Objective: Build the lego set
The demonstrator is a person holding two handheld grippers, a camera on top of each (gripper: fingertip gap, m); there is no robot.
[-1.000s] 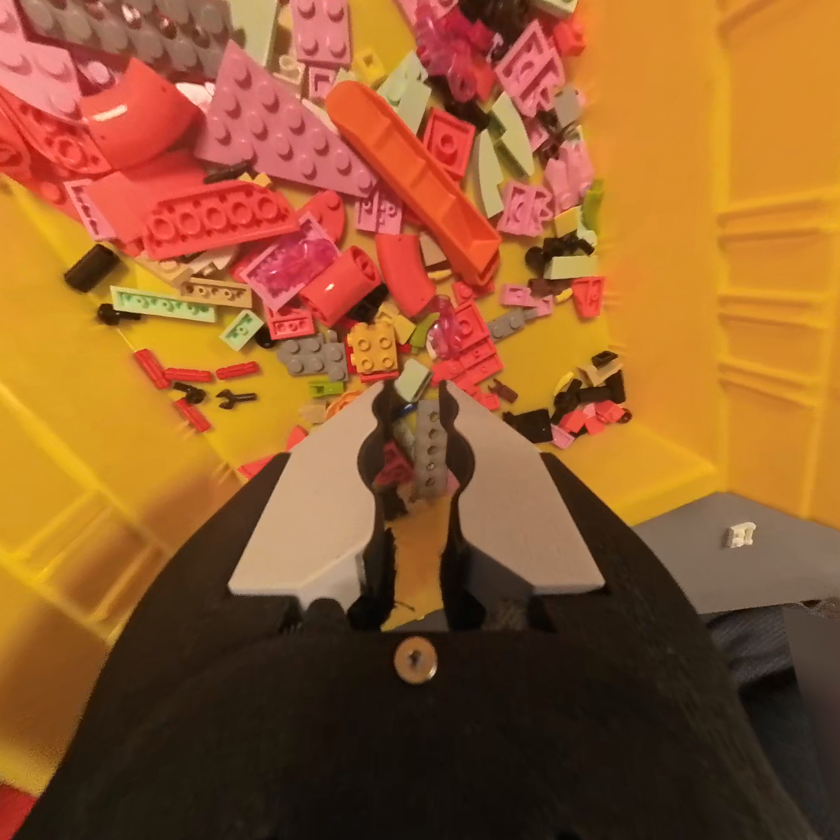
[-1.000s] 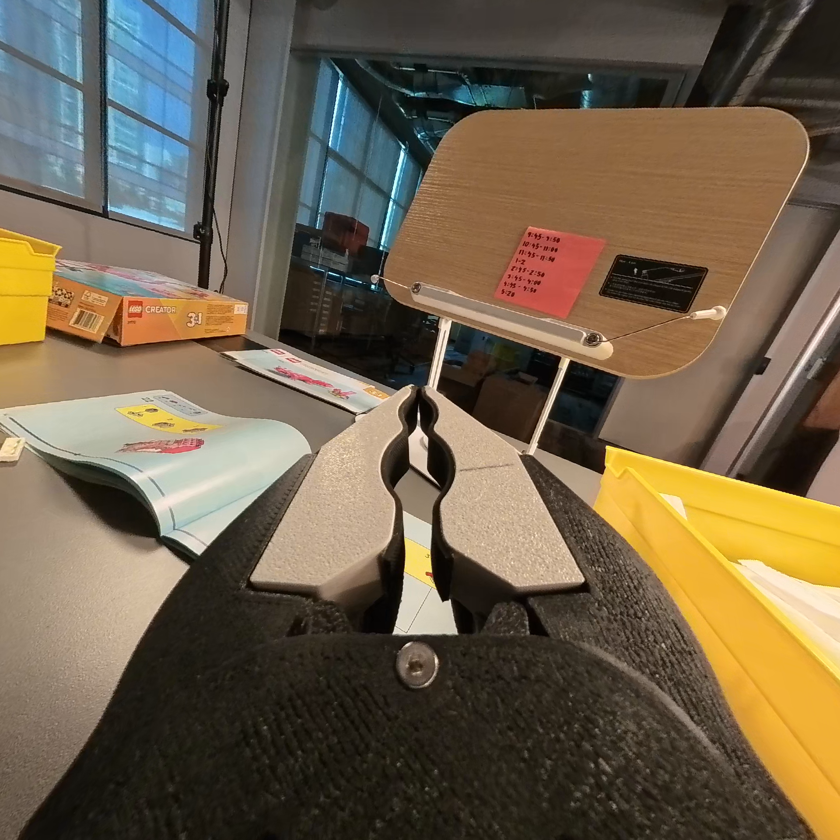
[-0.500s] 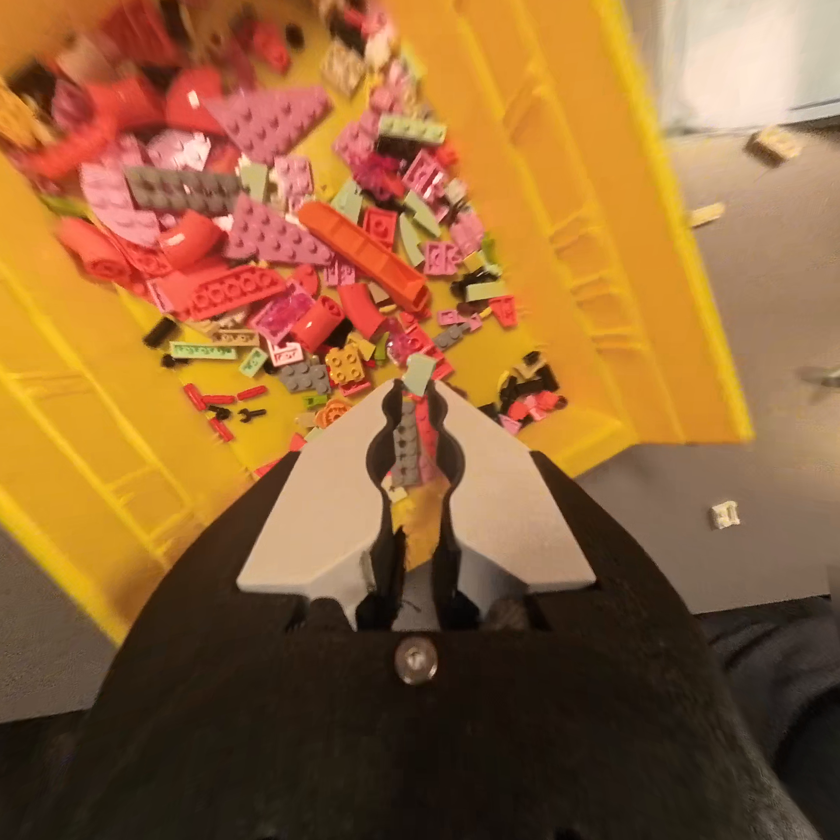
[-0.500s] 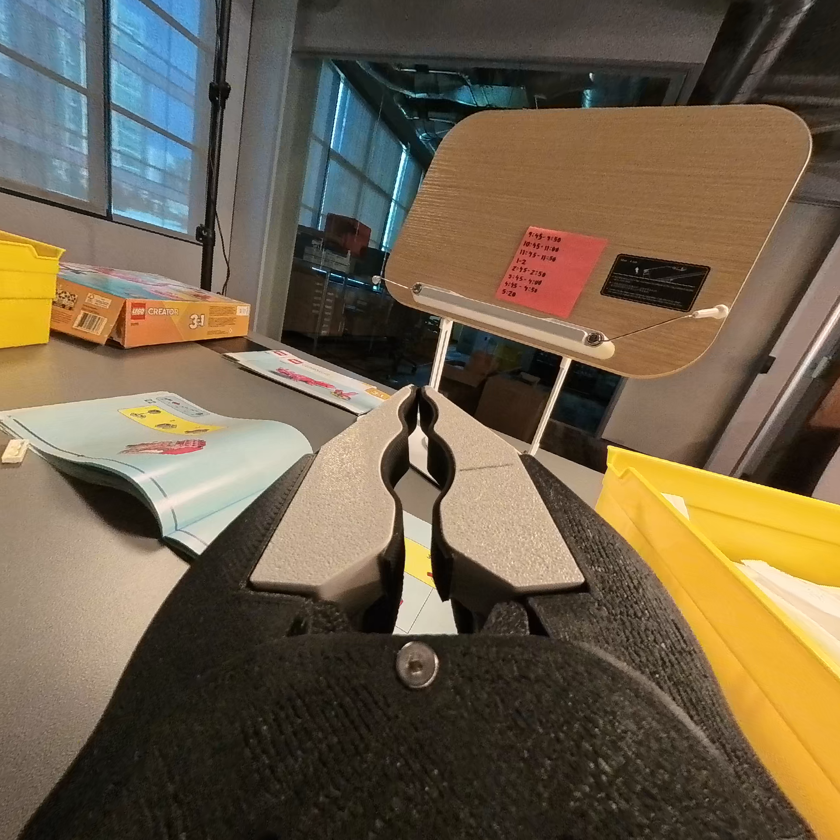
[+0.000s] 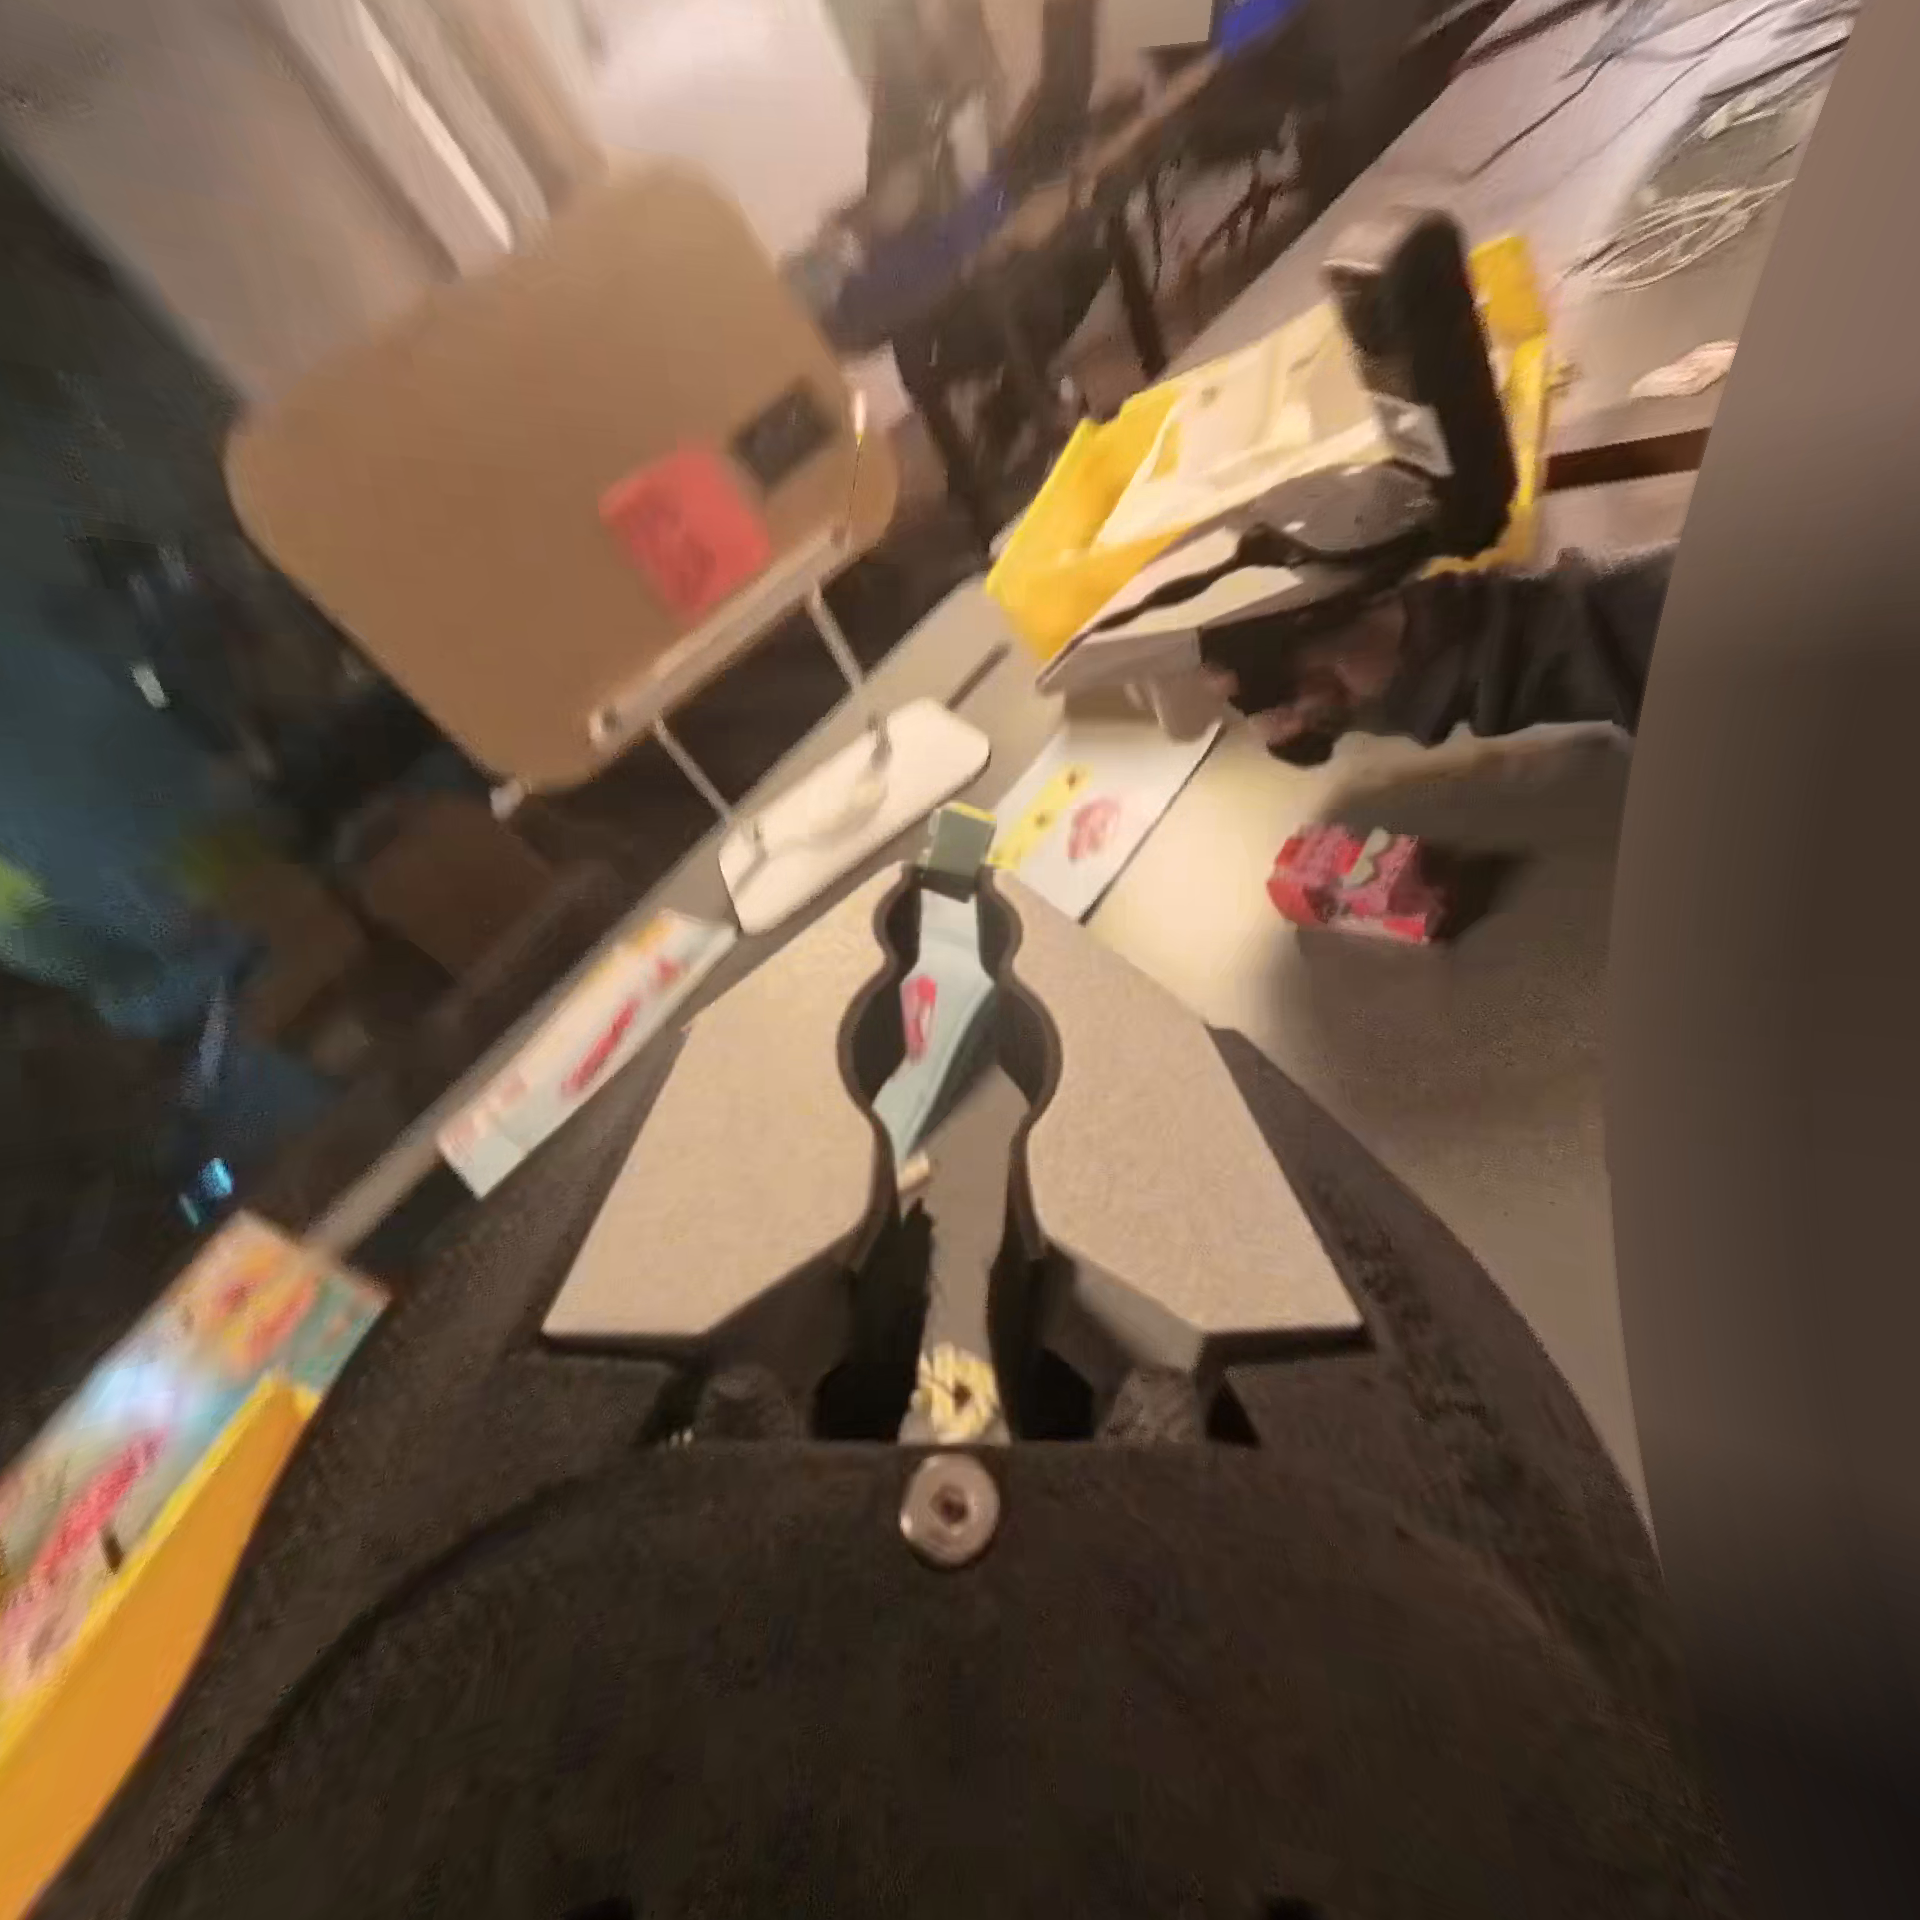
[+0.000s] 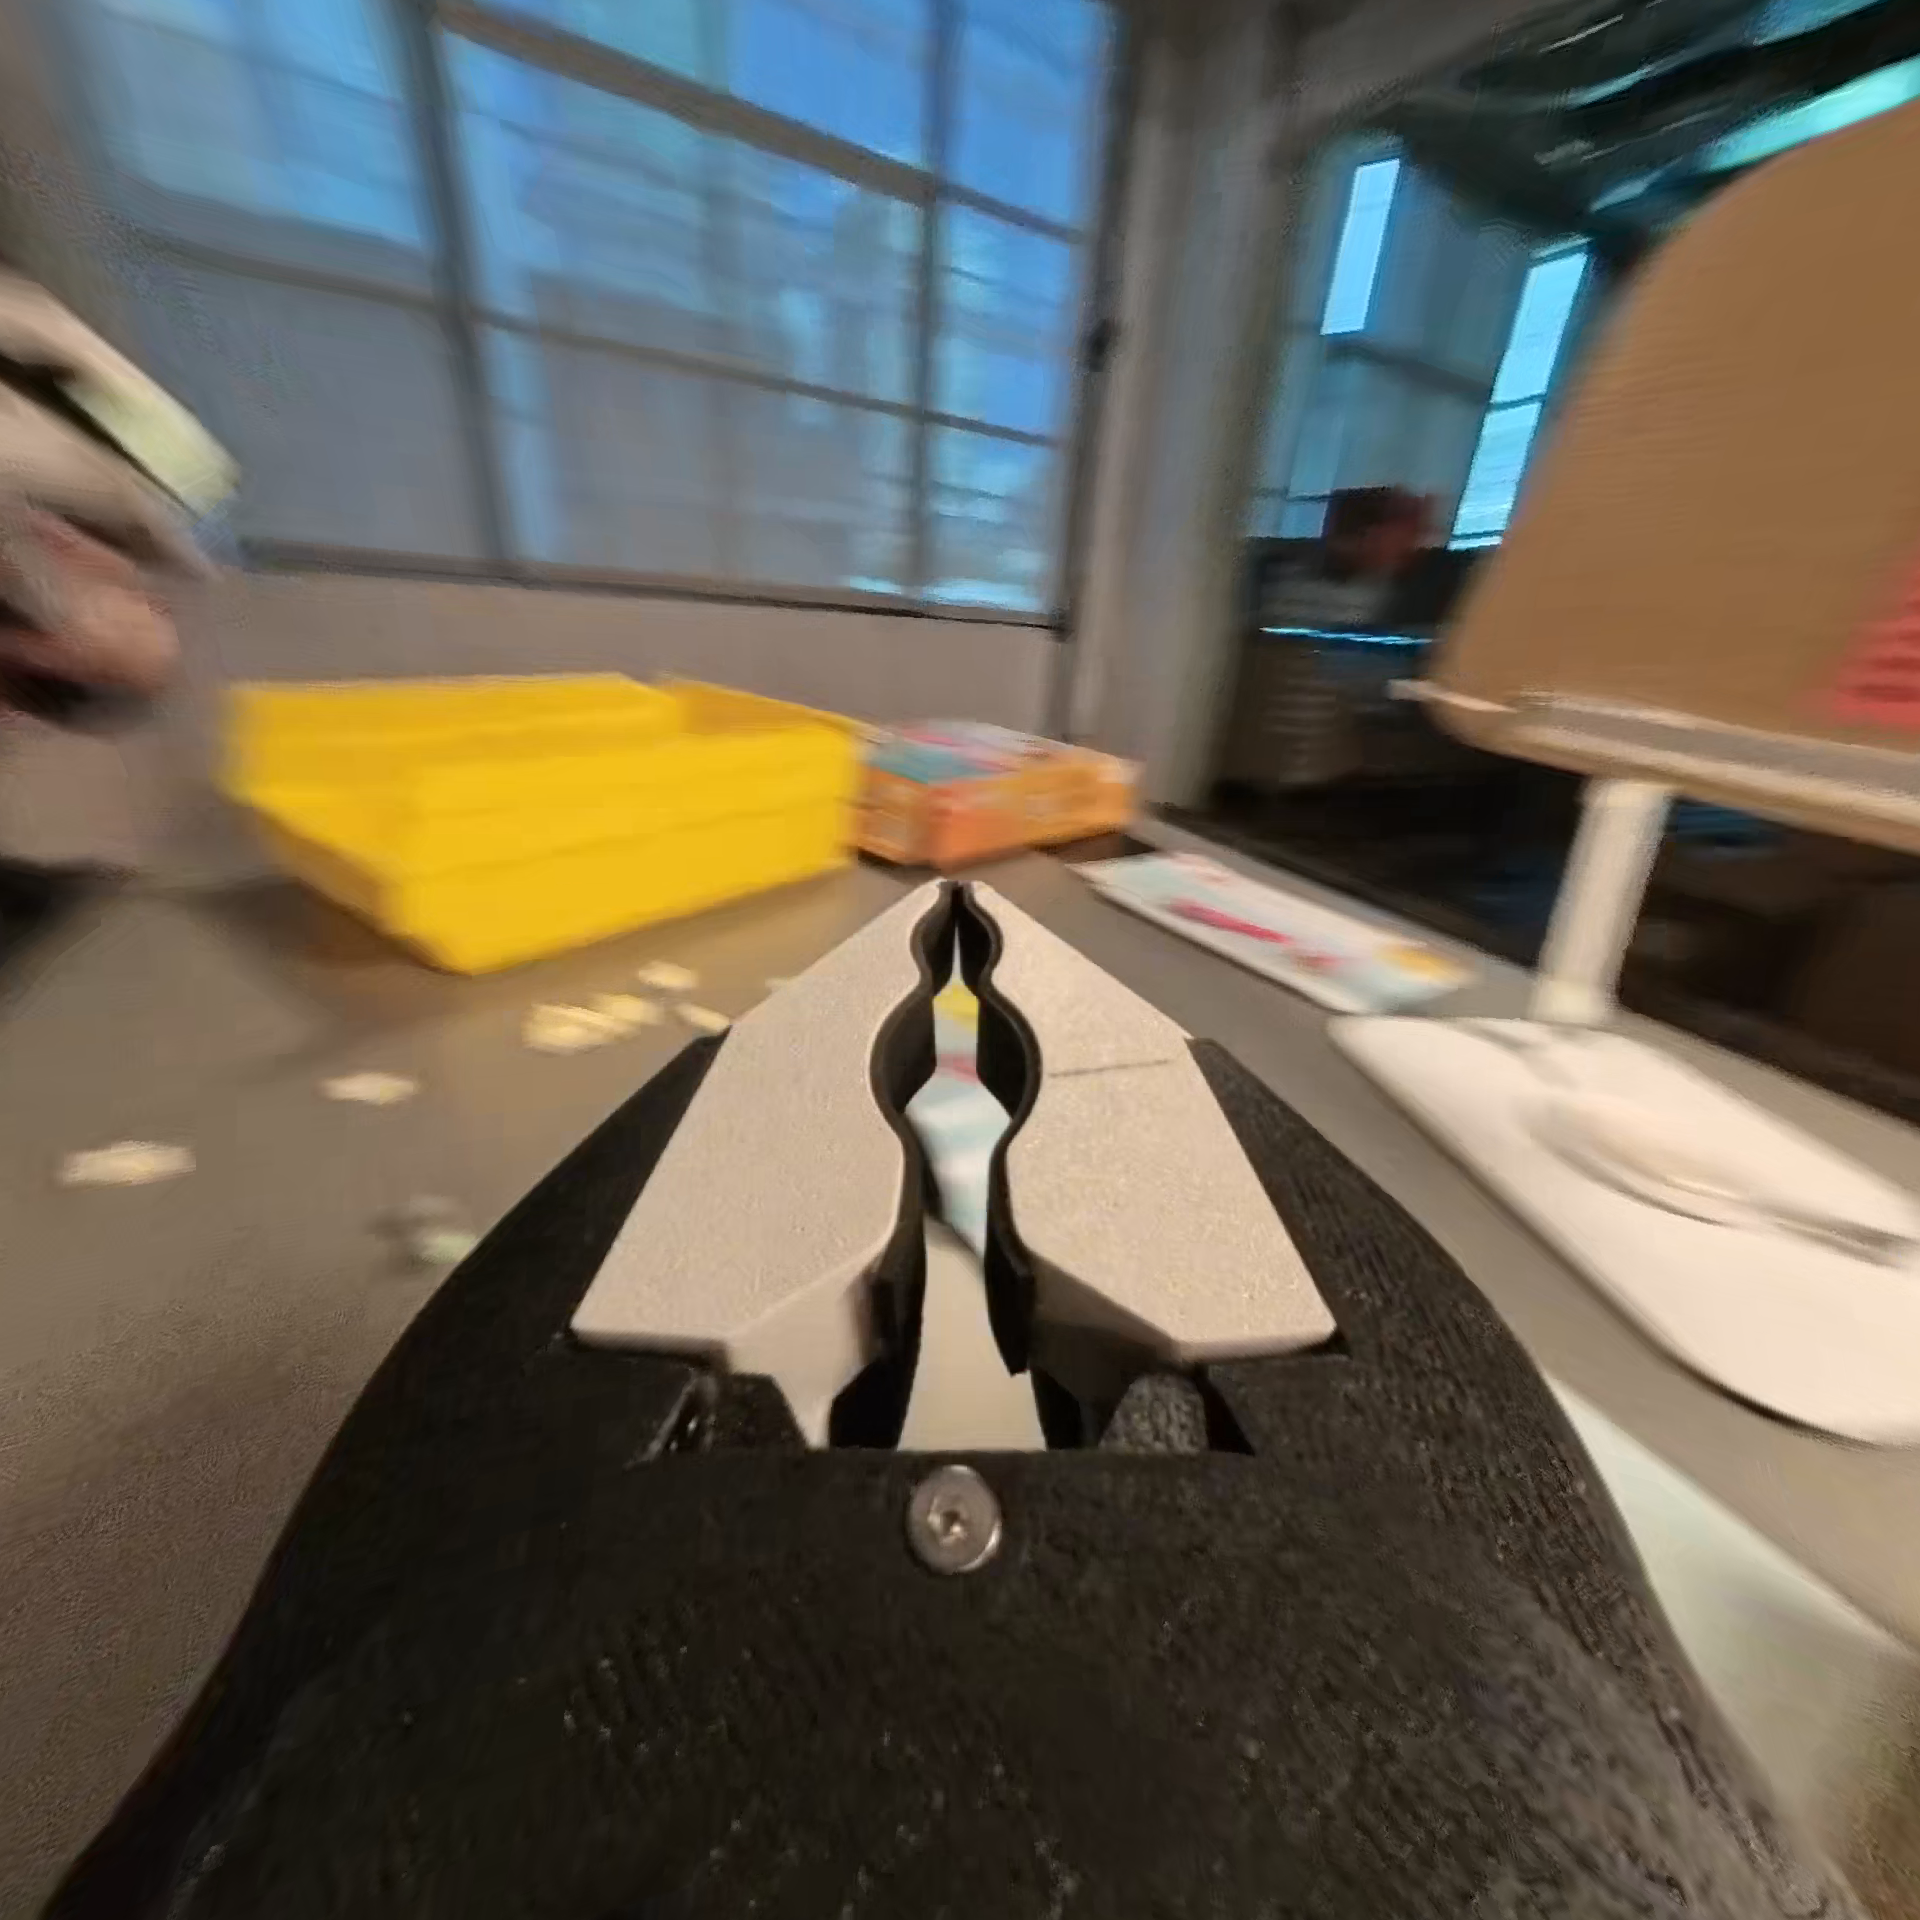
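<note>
Between left jaws: pale-green brick (image 5: 958,850)

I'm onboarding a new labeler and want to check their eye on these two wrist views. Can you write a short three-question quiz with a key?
1. What does the left gripper hold at its fingertips?
2. True or false: the right gripper is wide open.
3. Which lies on the table beyond the right gripper: (a) yellow bin, (b) blue bucket, (c) green crate?

Key: 1. a small pale green brick; 2. false, its tips meet; 3. a.
</note>
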